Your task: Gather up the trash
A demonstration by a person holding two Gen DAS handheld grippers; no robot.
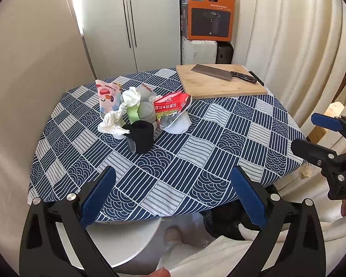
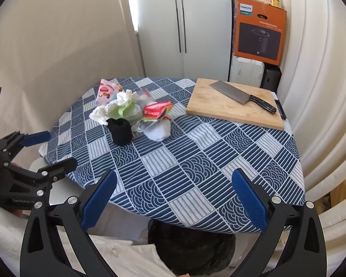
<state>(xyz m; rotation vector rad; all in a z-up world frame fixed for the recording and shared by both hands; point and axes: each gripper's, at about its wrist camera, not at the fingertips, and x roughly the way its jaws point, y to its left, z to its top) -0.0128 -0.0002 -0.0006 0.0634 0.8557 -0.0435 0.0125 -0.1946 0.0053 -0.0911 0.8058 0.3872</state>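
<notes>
Left wrist view: the left hand-held gripper (image 1: 173, 194) hovers over the near edge of the counter (image 1: 196, 143) with its blue pads spread wide and nothing between them. The trash pile (image 1: 140, 113) sits on the patterned cloth at about 11 o'clock from it, well apart: crumpled white tissue (image 1: 113, 122), a pink cartoon packet (image 1: 107, 98), a red wrapper (image 1: 171, 103), a white cup (image 1: 177, 123) tipped over, and a black cup (image 1: 140, 136) nearest the camera. A cutting board (image 1: 219, 83) with a cleaver (image 1: 221, 72) lies at 1 o'clock. The right hand-held gripper (image 2: 174, 196), in its own view, is likewise spread apart and empty, the pile at its 11 o'clock. A black bag (image 2: 191, 247) hangs below the counter edge at 6 o'clock.
</notes>
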